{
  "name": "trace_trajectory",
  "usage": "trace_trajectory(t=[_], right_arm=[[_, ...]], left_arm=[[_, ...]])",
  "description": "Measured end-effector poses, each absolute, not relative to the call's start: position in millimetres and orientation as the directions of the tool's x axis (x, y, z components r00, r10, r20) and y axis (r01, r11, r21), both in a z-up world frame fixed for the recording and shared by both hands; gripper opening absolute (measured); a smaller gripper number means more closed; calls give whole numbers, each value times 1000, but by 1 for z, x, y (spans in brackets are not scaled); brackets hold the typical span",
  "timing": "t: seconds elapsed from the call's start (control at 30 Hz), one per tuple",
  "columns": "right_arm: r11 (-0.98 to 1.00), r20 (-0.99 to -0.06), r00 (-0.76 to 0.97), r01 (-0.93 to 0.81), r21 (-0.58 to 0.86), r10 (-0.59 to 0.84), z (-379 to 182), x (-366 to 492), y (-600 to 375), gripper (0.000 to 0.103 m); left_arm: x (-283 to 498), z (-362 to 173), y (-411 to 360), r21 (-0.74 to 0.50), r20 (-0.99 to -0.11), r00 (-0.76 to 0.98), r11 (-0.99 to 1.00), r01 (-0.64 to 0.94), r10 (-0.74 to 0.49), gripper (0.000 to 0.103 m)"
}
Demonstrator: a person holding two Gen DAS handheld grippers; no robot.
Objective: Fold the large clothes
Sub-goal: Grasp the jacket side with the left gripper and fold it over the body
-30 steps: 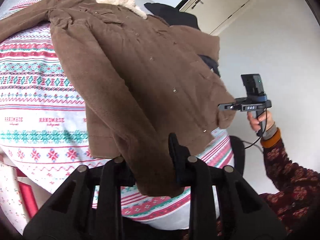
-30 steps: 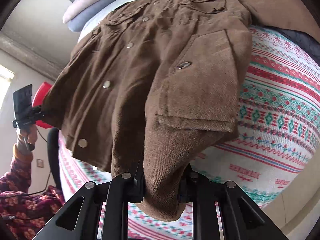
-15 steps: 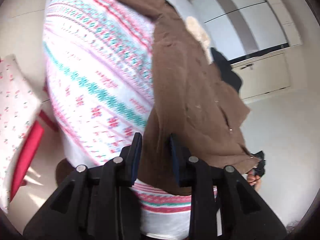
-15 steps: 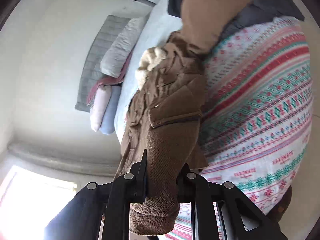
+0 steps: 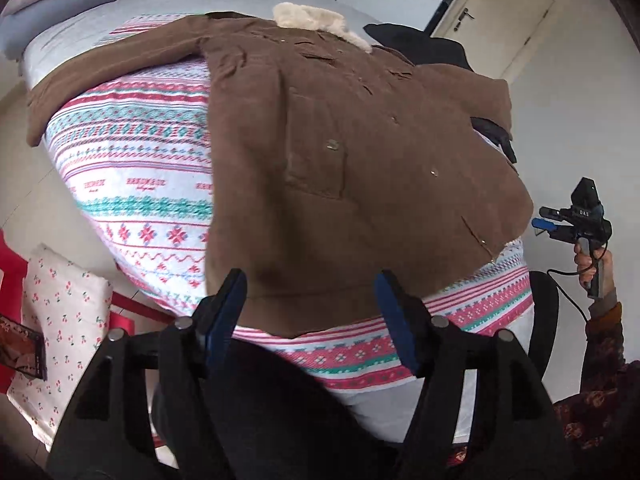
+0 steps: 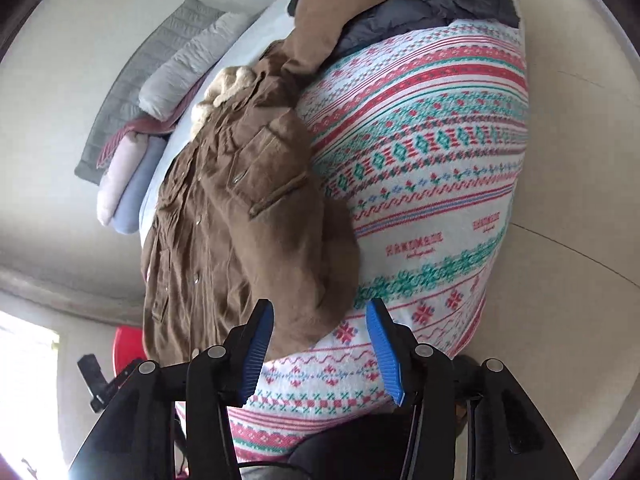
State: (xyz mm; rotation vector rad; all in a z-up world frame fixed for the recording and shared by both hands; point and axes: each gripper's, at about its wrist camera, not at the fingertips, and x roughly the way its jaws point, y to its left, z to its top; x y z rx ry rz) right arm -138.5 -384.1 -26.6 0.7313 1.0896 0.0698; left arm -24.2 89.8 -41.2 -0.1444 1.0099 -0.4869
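A brown corduroy coat (image 5: 360, 160) with a cream fleece collar (image 5: 316, 20) lies front up on a patterned blanket (image 5: 140, 184) on the bed. One sleeve stretches out to the left. My left gripper (image 5: 310, 296) is open and empty just above the coat's hem. My right gripper (image 6: 320, 330) is open and empty at the coat's lower corner (image 6: 240, 220). The right gripper also shows in the left wrist view (image 5: 546, 224), held off the bed's right side.
Pillows (image 6: 132, 184) and a grey headboard (image 6: 140, 76) are at the bed's far end. A dark garment (image 5: 420, 44) lies under the coat's right shoulder. A red chair with a cherry-print cushion (image 5: 60, 320) stands at the left. A door (image 5: 500, 8) is at the back right.
Both grippers have opened and let go of the coat's hem corners. The coat now lies flat on the bed, and both grippers have pulled back a little.
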Motion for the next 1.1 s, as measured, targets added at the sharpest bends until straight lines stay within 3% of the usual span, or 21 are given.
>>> trace_trajectory(t=[0.17,0.27,0.37,0.53,0.57,0.6,0.63,0.8,0.93,1.1], right_arm=[[761,-783,403,261,594,473,-51,-122,-348,49],[780,-794,379,236,579,475,-56,-112,-332,49],[795,-792,380,196,575,479,-47,-115,-319,49],[826,-803,376,147,544,462,-37,-126,-301,51],[831,-806,376,142,537,457,-36,-128,-299,51],[836,-810,375,140,531,451,-36,-130,-297,52],[840,-812,374,136,525,448,-35,-131,-295,52],[849,-796,385,57,525,466,-21,-133,-274,53],[871,-806,385,14,492,449,-18,-131,-254,62],[924,-868,366,51,380,337,-27,-125,-253,62]], left_arm=[[-14,-56,-21,-287,-795,292,754,591,-531,69],[-12,-77,-76,-220,-838,217,675,704,-500,70],[-18,-82,-108,-62,-842,302,636,769,-447,80],[-5,-84,-128,-17,-835,339,636,771,-433,79],[-3,-82,-130,-19,-830,340,632,775,-442,71],[-2,-79,-131,-30,-825,329,617,786,-459,33],[2,-74,-132,-60,-826,300,604,794,-477,13],[39,-29,-133,-97,-778,358,661,744,-516,10],[84,-1,-119,-134,-742,432,745,653,-512,10],[146,10,-96,-153,-736,498,829,538,-459,10]])
